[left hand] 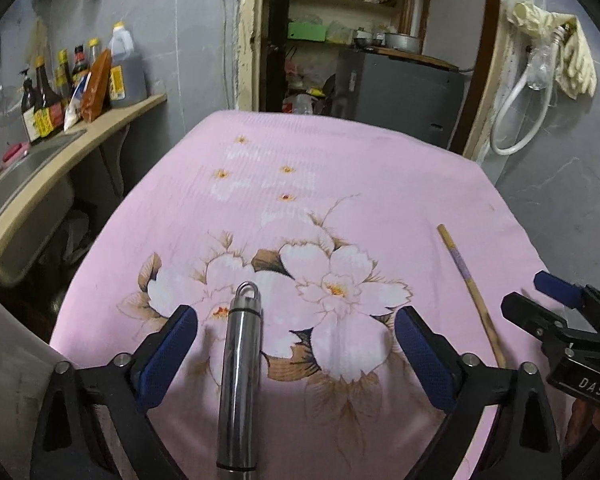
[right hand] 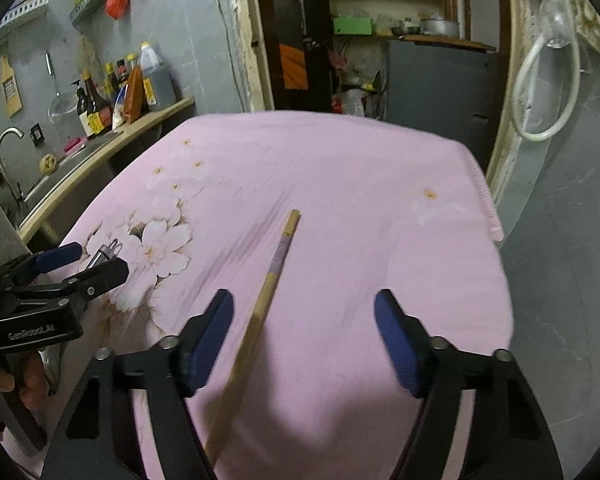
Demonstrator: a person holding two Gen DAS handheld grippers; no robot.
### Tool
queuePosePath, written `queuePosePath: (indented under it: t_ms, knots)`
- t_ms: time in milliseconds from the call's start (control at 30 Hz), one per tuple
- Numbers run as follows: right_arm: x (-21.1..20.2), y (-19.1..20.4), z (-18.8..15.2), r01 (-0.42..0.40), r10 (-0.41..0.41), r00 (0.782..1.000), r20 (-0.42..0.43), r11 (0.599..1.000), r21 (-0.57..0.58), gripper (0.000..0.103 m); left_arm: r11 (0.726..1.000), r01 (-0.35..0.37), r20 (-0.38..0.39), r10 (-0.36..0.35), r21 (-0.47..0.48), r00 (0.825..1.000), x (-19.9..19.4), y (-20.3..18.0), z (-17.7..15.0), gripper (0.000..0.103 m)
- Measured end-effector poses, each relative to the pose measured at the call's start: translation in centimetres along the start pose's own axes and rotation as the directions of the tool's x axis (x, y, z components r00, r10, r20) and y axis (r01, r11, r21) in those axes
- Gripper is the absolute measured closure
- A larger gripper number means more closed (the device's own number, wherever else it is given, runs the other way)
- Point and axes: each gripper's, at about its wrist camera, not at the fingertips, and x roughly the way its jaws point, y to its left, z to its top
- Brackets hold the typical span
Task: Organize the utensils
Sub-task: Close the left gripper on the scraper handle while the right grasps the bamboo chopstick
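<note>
A shiny steel utensil handle point(left hand: 240, 360) with a hanging loop lies on the pink flowered cloth point(left hand: 340, 168). It sits between the fingers of my left gripper point(left hand: 296, 312), nearer the left one; the jaws stand wide and neither blue pad touches it. A single wooden chopstick point(right hand: 260, 312) with a purple band lies lengthwise between the fingers of my right gripper point(right hand: 304, 296), close to the left pad point(right hand: 208, 340) but not pressed. That gripper is open too. Each view catches the other gripper at its side: the right gripper point(left hand: 560, 300) and the left gripper point(right hand: 88, 258).
A counter point(left hand: 100, 136) with several sauce bottles point(left hand: 48, 100) and a sink runs along the left. Beyond the table's far edge is a doorway with shelves point(left hand: 340, 0) and a grey cabinet point(left hand: 400, 88). A white hose point(left hand: 516, 112) hangs on the right wall.
</note>
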Motion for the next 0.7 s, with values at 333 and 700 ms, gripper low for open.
queuePosePath:
  t_ms: [333,700]
  knots:
    - [4.0,1.5,1.7,-0.045,0.042,0.992,-0.118,0.999,-0.027,0.068,0.990,-0.045,-0.096,0.032,-0.137,0.995,1.6,2.3,0.7,0.054]
    - [6.6,4.5,4.3,0.038,-0.053,0.982,-0.184,0.996,-0.083,0.082,0.991,-0.107,-0.140,0.096,-0.075,0.985,2.1,1.7,1.2,0.084]
